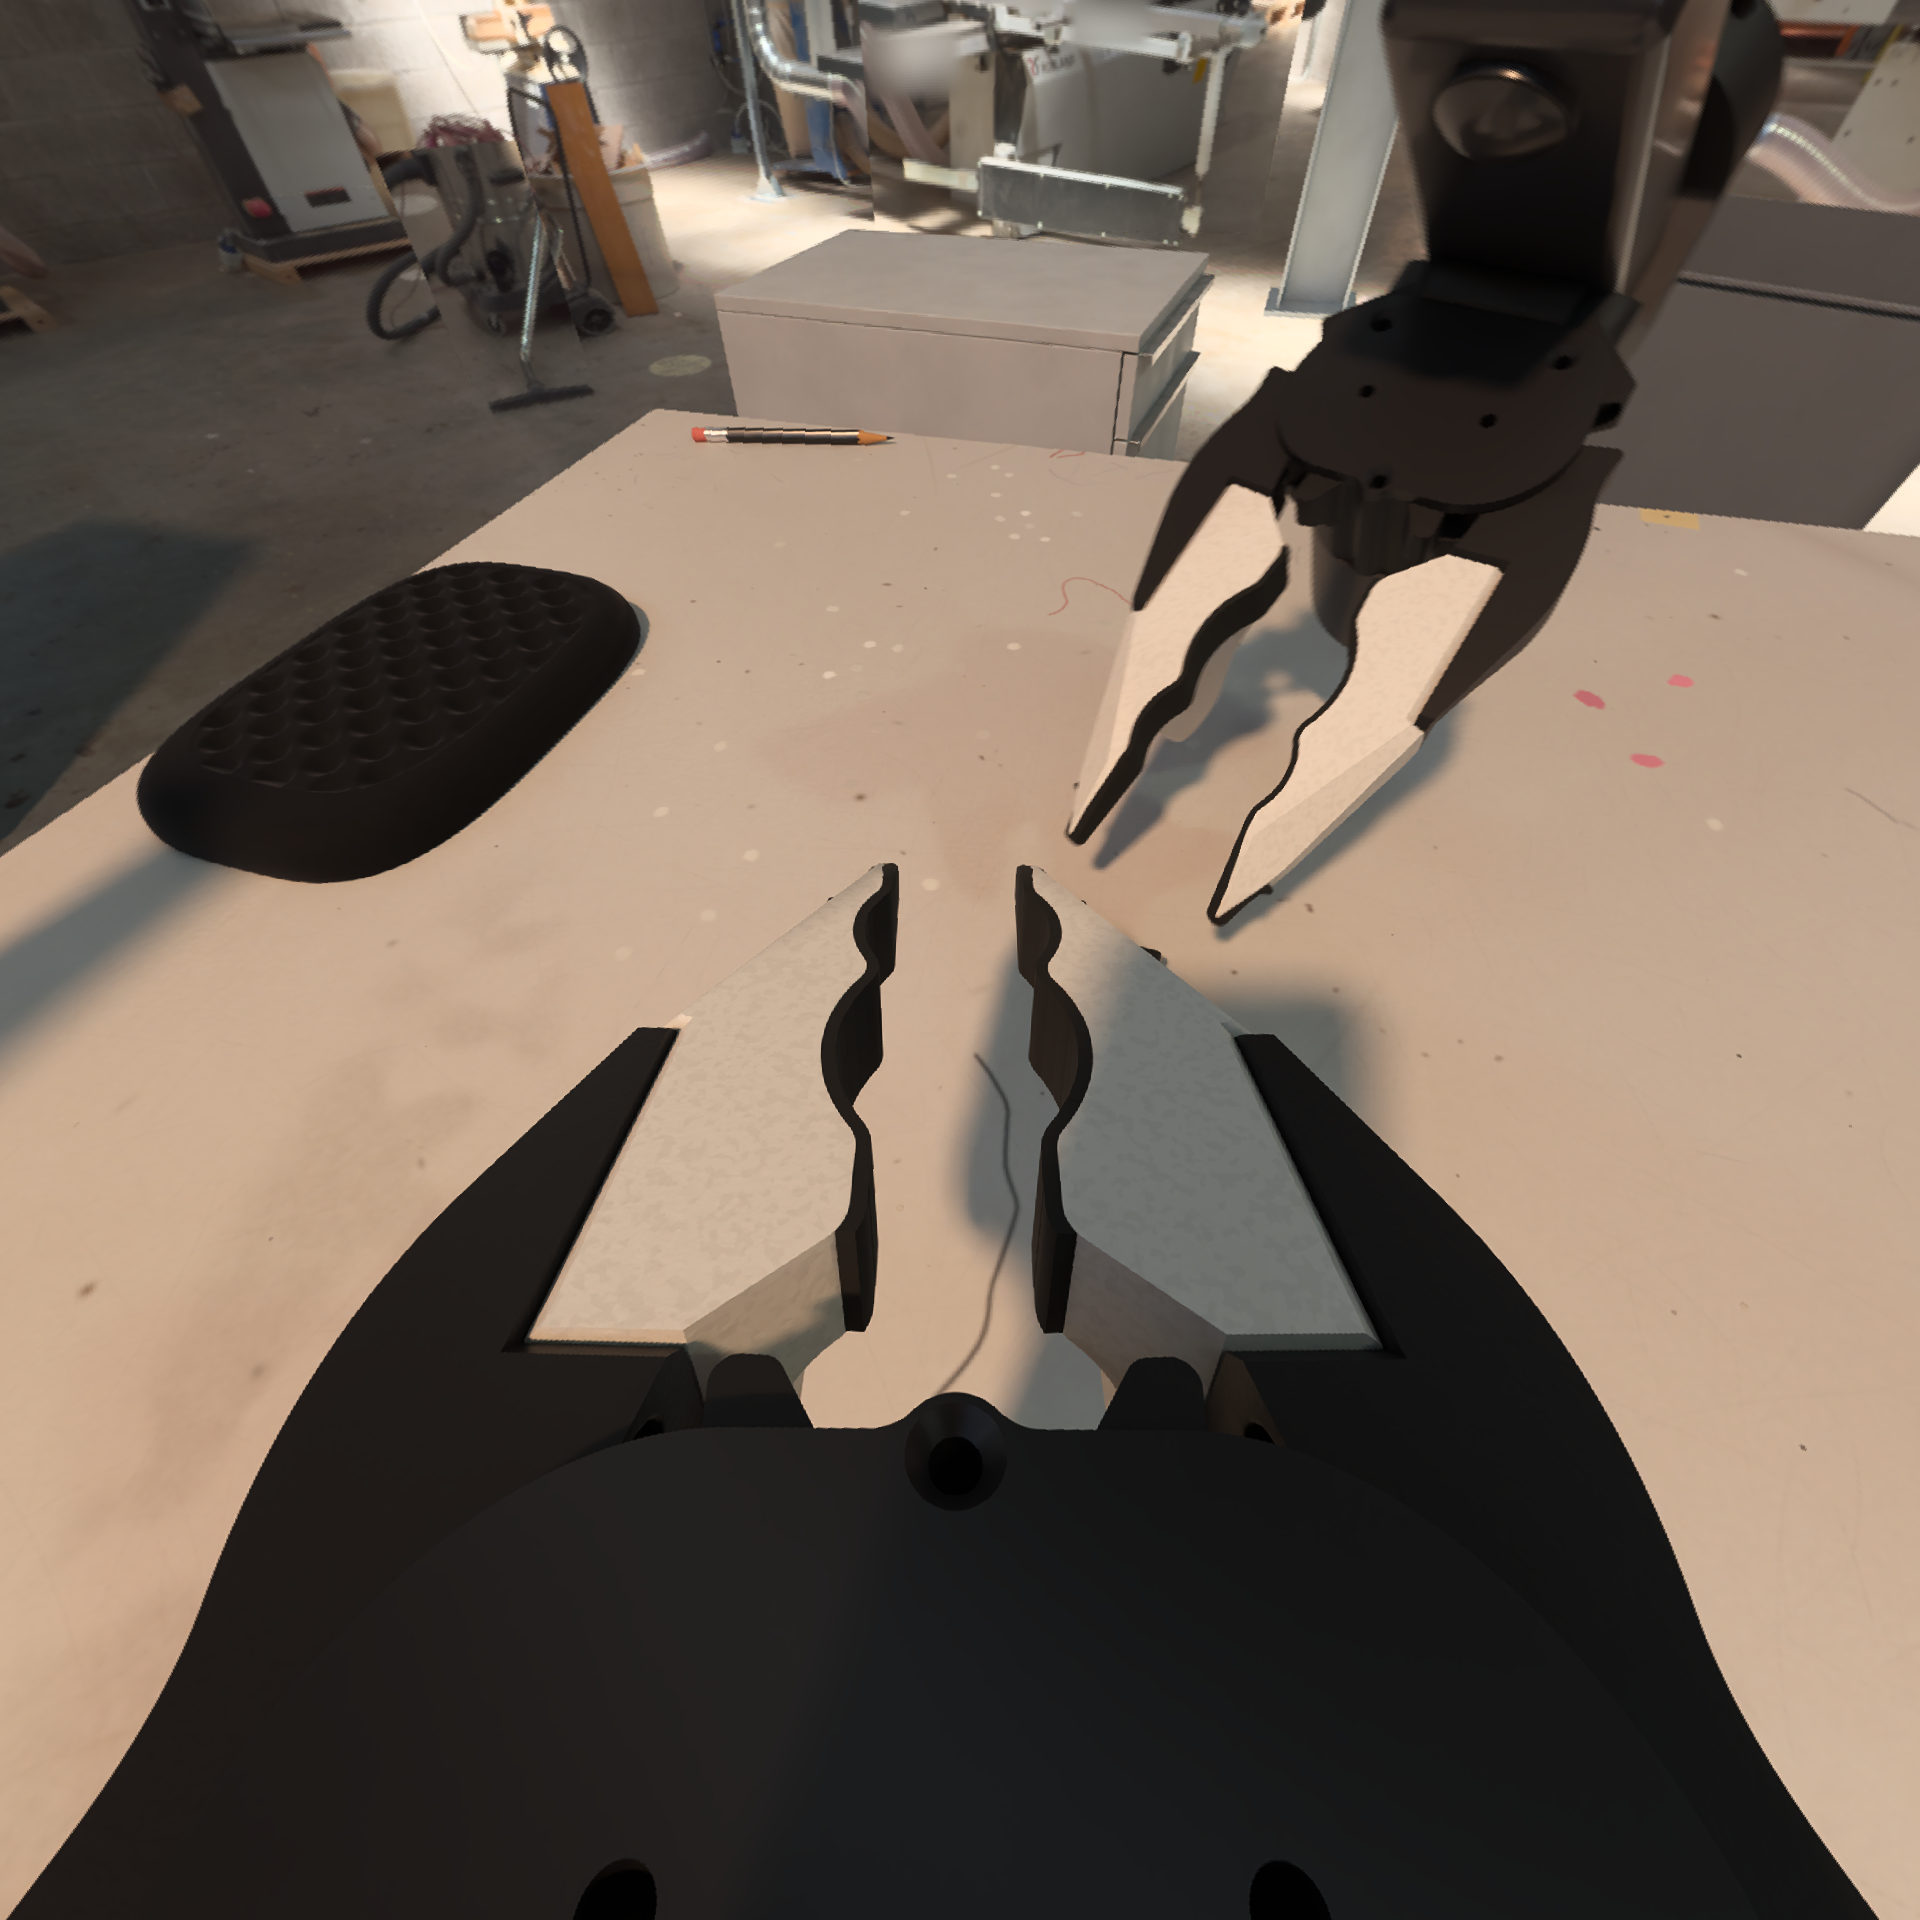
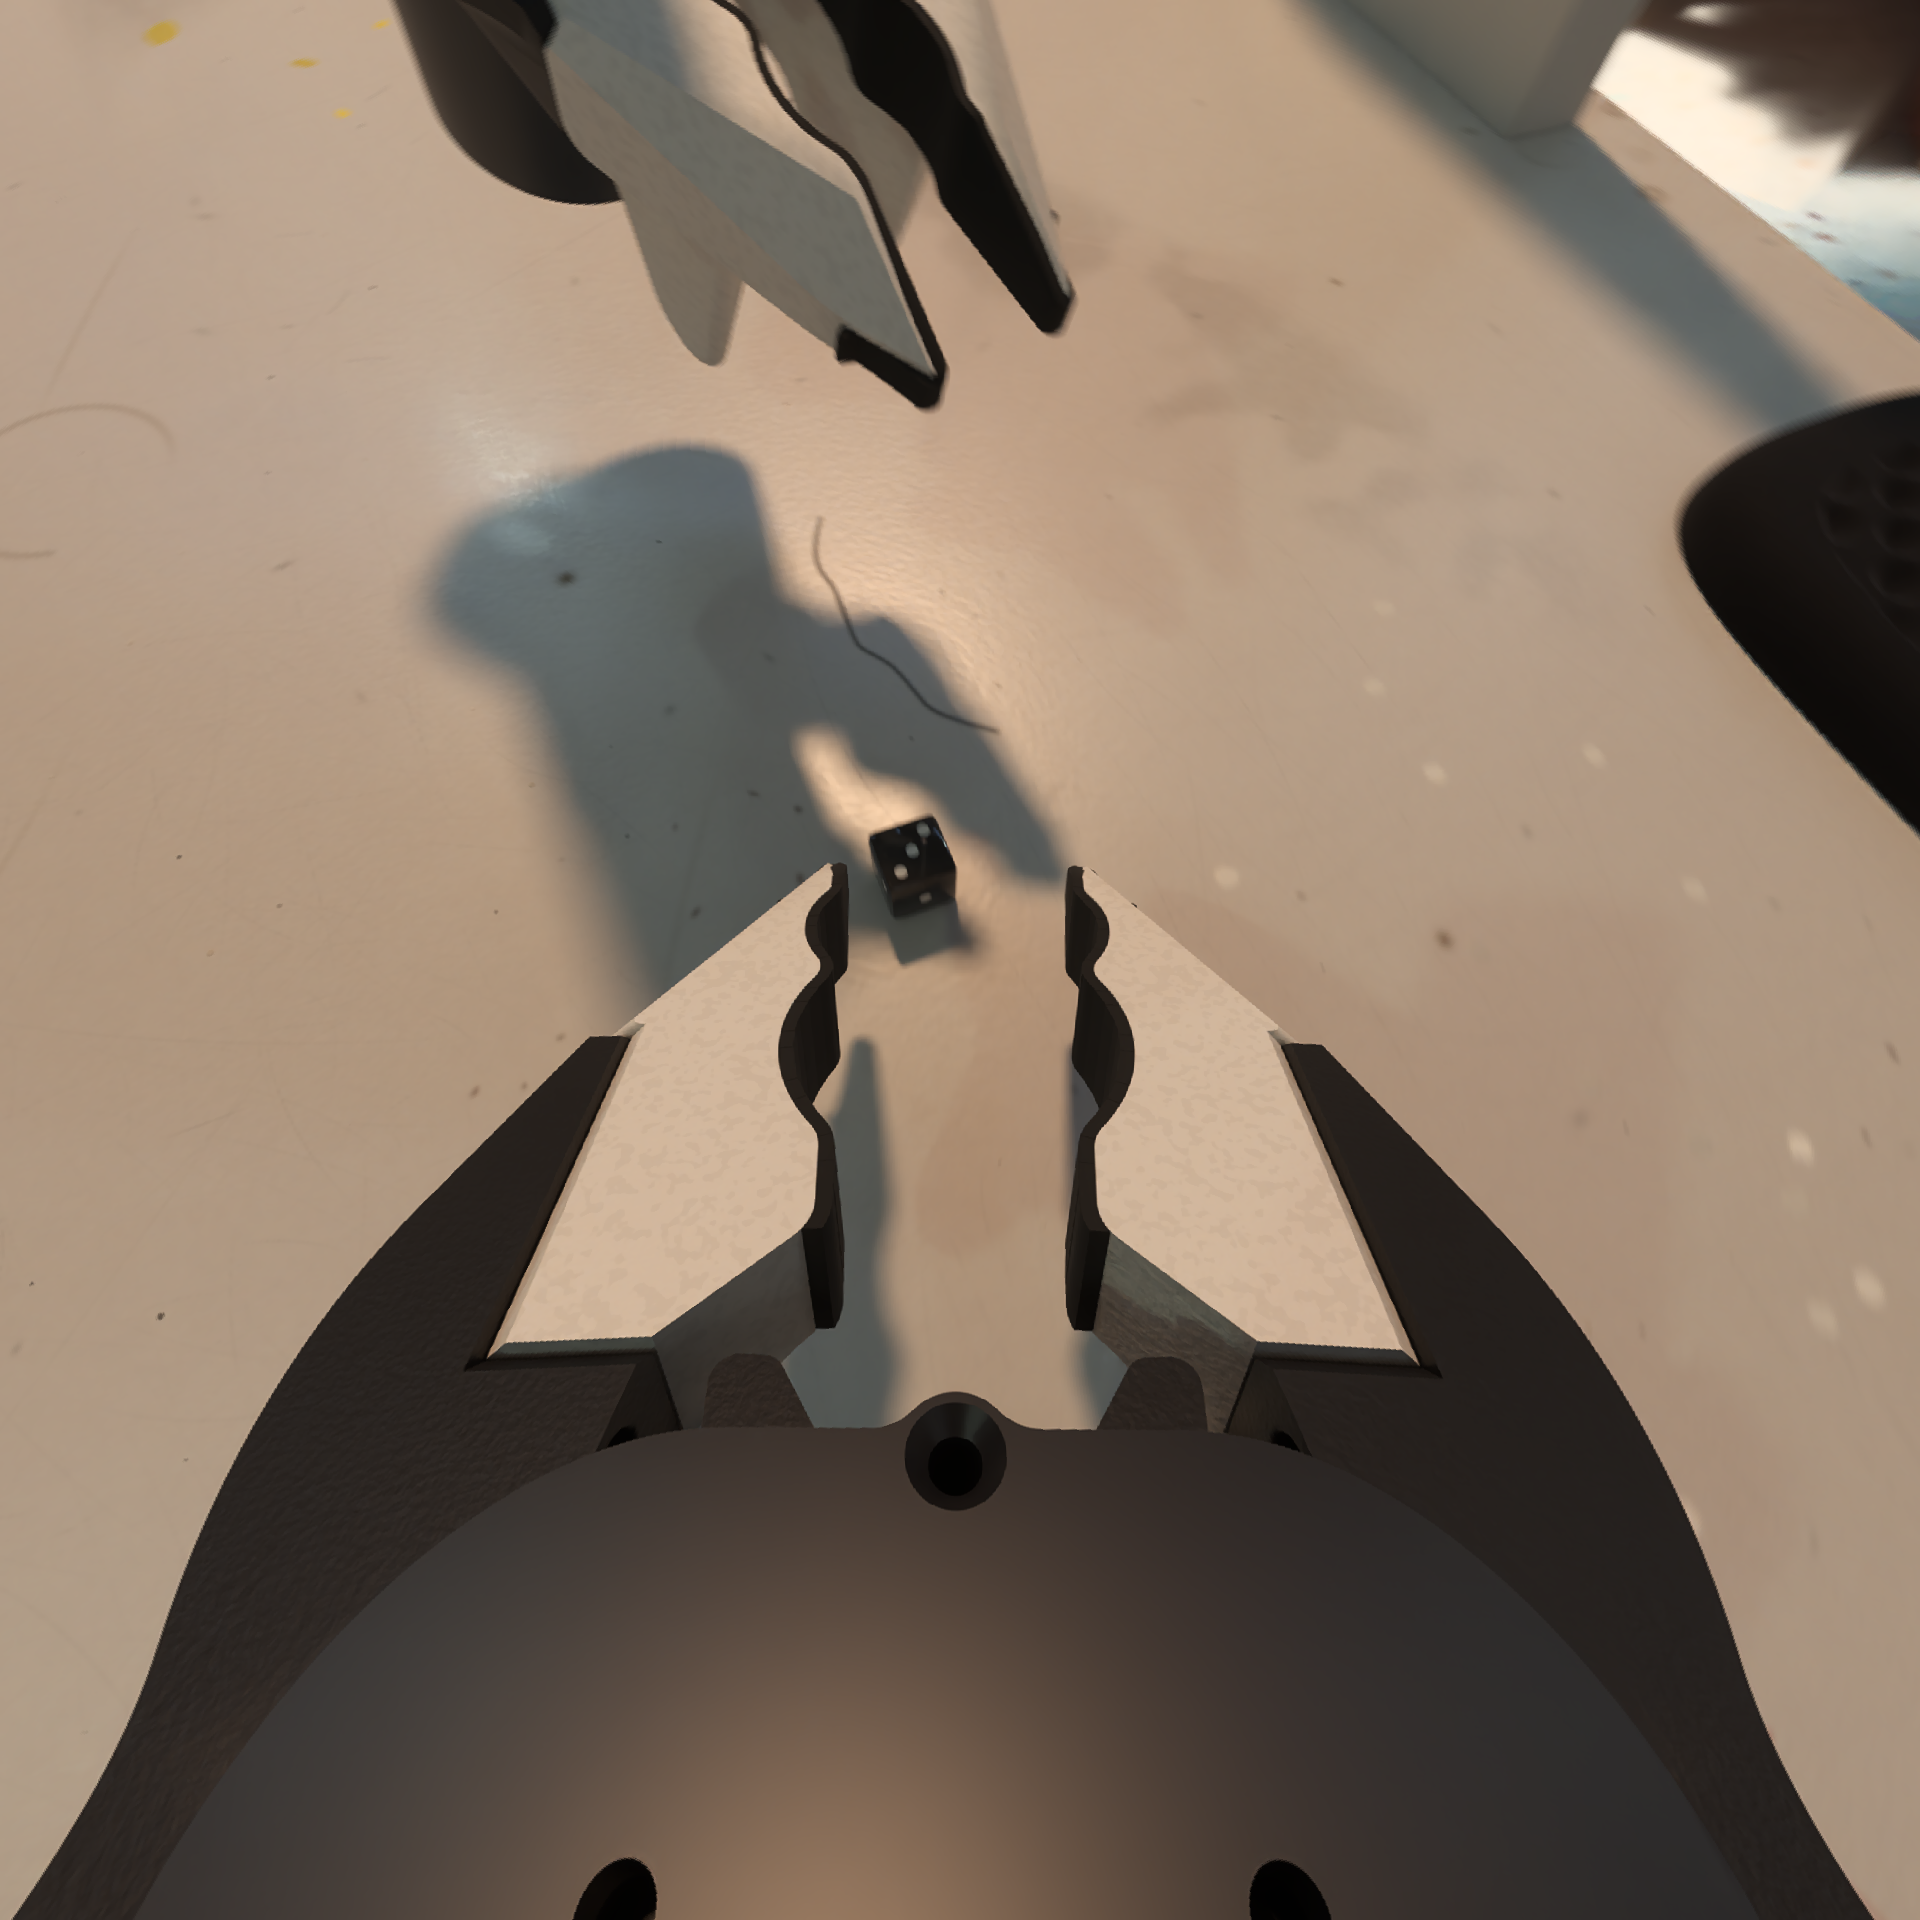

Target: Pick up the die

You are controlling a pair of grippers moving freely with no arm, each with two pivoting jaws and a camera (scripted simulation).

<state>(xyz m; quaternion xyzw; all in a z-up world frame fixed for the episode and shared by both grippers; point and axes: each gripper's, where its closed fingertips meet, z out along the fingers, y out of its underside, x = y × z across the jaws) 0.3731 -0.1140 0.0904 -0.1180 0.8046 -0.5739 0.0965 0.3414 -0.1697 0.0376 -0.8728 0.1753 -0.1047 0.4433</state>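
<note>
Black die [image 2: 912, 871] on the table [image 2: 1351, 935] just past the spread, empty right gripper [image 2: 954, 883]; left gripper [image 1: 956, 878] likewise parted, empty.

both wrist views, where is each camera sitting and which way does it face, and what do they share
Left wrist view: rides on the left gripper, looking across the table toward a pencil and workshop; its own open fingers show.
Right wrist view: rides on the right gripper, looking down at the die; its own open fingers show.
Shared: each shows the other gripper and the black dimpled pad.
</note>
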